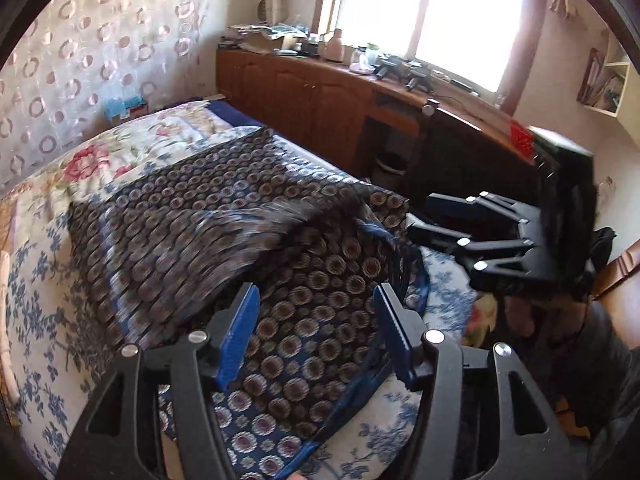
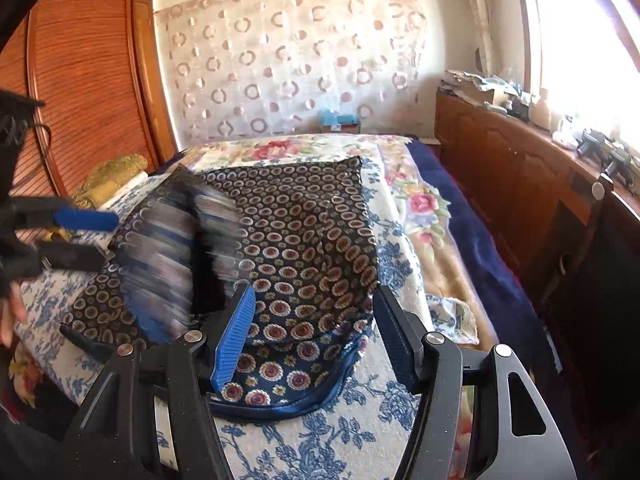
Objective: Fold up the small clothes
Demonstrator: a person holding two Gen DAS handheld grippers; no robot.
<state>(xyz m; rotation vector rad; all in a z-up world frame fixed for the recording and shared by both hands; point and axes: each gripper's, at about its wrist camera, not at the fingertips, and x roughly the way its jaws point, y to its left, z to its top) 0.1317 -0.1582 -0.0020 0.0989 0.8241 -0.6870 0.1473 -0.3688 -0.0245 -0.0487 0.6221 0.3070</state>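
A dark navy garment (image 1: 320, 280) printed with round flowers and edged with a blue hem lies spread on the bed. One flap (image 2: 172, 248) near its left side is motion-blurred and raised off the rest. My left gripper (image 1: 316, 308) hovers open above the cloth, with nothing pinched; in the right wrist view the left gripper (image 2: 100, 236) sits beside the blurred flap, fingers apart. My right gripper (image 2: 314, 300) stands open over the garment's (image 2: 304, 240) near hem. Seen from the left wrist, the right gripper (image 1: 418, 216) is at the garment's right edge.
The bed carries a blue-and-white floral cover (image 2: 320, 440) over a rose-print quilt (image 2: 420, 204). A wooden cabinet (image 1: 320, 100) with clutter runs under the window, and a bin (image 1: 390, 168) stands below it. A wardrobe (image 2: 80, 80) stands to the left. A person's hand (image 1: 524, 316) holds the right gripper.
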